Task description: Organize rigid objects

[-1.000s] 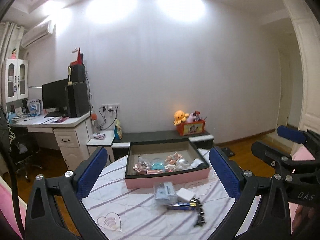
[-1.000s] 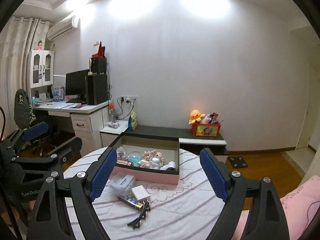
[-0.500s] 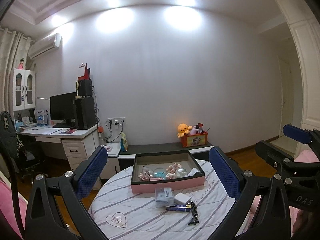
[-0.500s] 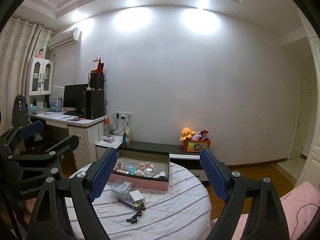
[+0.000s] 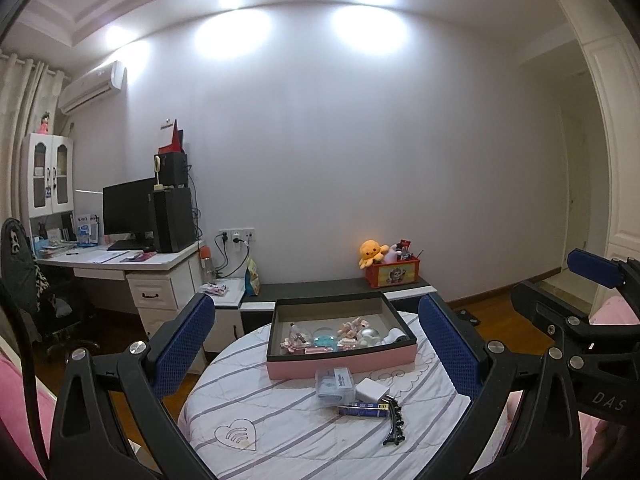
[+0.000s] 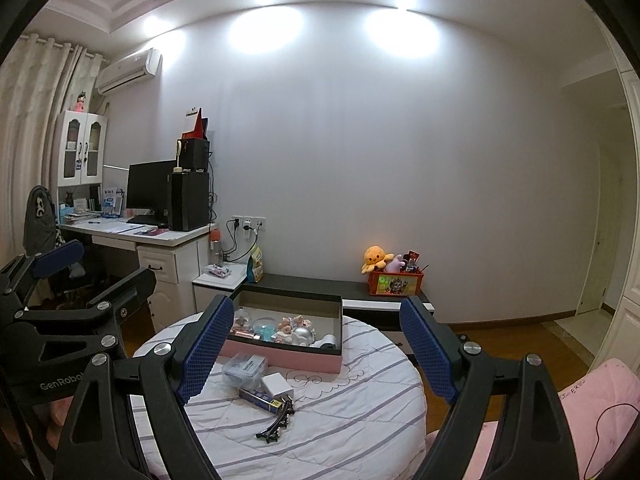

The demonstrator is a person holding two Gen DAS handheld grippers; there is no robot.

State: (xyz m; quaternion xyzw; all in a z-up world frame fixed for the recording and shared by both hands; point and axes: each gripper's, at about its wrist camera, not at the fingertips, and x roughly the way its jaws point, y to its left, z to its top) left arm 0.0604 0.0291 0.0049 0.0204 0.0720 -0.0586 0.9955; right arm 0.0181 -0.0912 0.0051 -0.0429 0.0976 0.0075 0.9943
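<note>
A pink box (image 5: 340, 364) with a dark rim stands at the far side of a round table with a striped cloth (image 5: 280, 420); several small trinkets lie inside it. In front of the box lie a clear plastic case (image 5: 335, 384), a white charger (image 5: 372, 390), a narrow blue pack (image 5: 362, 410) and a black hair clip (image 5: 394, 426). My left gripper (image 5: 316, 308) is open and empty, held back from the table. My right gripper (image 6: 318, 308) is also open and empty, beside the left one, with the case (image 6: 245, 368), charger (image 6: 277, 385), pack (image 6: 260, 398) and clip (image 6: 276, 424) ahead of it.
A white desk (image 5: 120, 260) with a monitor and speakers stands at the left, a dark chair (image 5: 24, 280) beside it. Behind the table runs a low dark bench (image 5: 320, 290) with an orange toy box (image 5: 394, 272). Pink bedding (image 6: 592, 400) lies at the right.
Both grippers have drawn back from the table, so the box and loose items look smaller and farther away. Both sets of jaws stay equally wide.
</note>
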